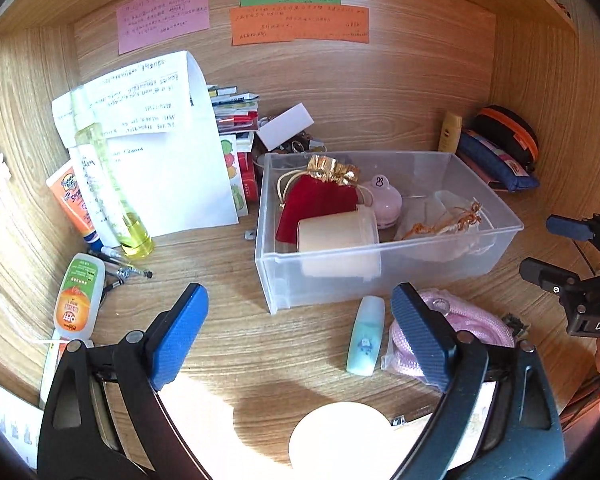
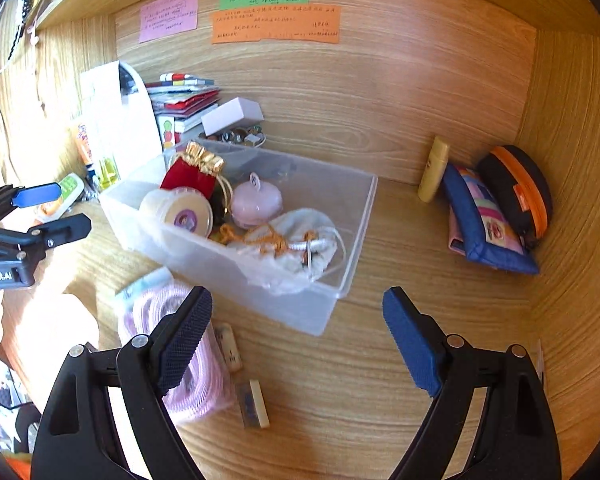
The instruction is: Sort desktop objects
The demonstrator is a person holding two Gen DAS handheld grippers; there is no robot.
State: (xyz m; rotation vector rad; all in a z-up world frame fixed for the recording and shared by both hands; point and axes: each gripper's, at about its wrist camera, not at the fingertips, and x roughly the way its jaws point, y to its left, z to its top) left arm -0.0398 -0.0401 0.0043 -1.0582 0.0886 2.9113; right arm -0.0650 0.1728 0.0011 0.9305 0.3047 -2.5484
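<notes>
A clear plastic bin (image 1: 380, 280) (image 2: 228, 264) stands mid-desk. It holds a red velvet pouch (image 1: 316, 200) (image 2: 190, 178), a cream jar (image 1: 336, 232) (image 2: 180, 210), a pink round case (image 1: 384, 198) (image 2: 256, 200) and a white drawstring pouch (image 1: 444, 224) (image 2: 296, 236). In front of the bin lie a pale blue tube (image 1: 365, 336) and a pink mesh pouch (image 1: 476, 320) (image 2: 192, 360). My left gripper (image 1: 300, 336) is open and empty above the desk before the bin. My right gripper (image 2: 298, 340) is open and empty, right of the pink pouch; two small tiles (image 2: 254, 402) lie between its fingers.
Papers (image 1: 168, 160), a yellow spray bottle (image 1: 112, 184), tubes and pens (image 1: 128, 270) crowd the back left. A yellow tube (image 2: 432, 170), blue pouch (image 2: 484, 220) and black-orange case (image 2: 520, 192) lean in the right corner. Wooden walls enclose the desk on three sides.
</notes>
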